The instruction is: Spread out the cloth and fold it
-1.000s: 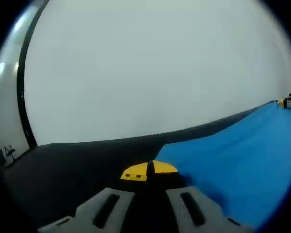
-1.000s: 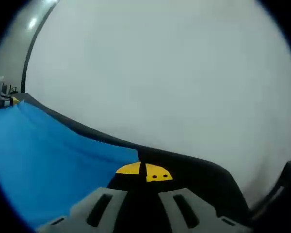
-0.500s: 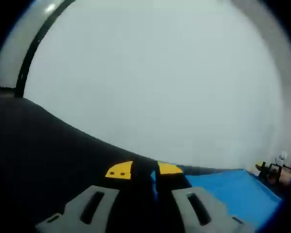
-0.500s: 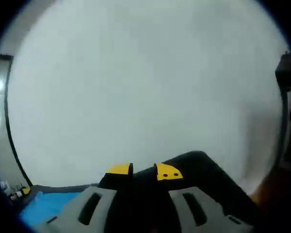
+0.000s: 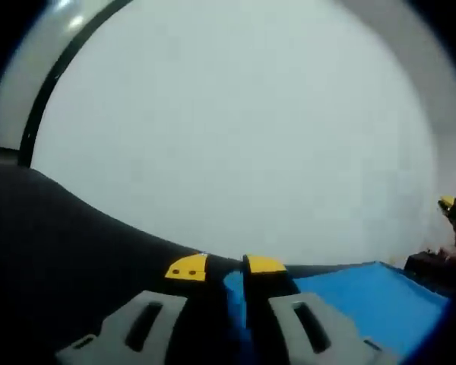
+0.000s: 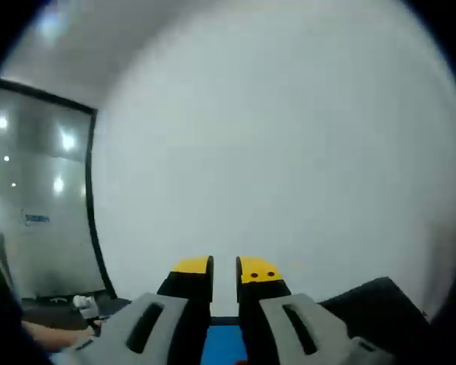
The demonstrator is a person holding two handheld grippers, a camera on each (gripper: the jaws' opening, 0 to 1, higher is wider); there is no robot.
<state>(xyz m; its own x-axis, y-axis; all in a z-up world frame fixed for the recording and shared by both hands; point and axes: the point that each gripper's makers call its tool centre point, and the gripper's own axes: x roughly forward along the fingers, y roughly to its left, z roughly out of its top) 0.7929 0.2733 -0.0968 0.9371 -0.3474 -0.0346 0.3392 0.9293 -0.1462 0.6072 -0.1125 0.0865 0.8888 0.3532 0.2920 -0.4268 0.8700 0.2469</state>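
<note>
The blue cloth [image 5: 365, 300] lies on a dark table [image 5: 68, 236], off to the right side of the left gripper view. A strip of the same blue runs up between the two jaws of the left gripper [image 5: 226, 268]. The jaws sit close together with the blue between them, so the left gripper looks clamped on an edge of the cloth.

In the right gripper view, the right gripper [image 6: 225, 268] points up at a pale wall [image 6: 273, 152]. Its yellow tips stand close with only a thin gap. A bit of blue shows low down between the jaws, so it seems to pinch the cloth too, though I cannot be sure of that.

How far is the job? Both grippers seem to have hold of the cloth and to be lifting its edge. Part of it lies flat on the table, but I cannot see all of it, so I cannot tell if it is spread out or partly folded. I think the fold is not done yet
</note>
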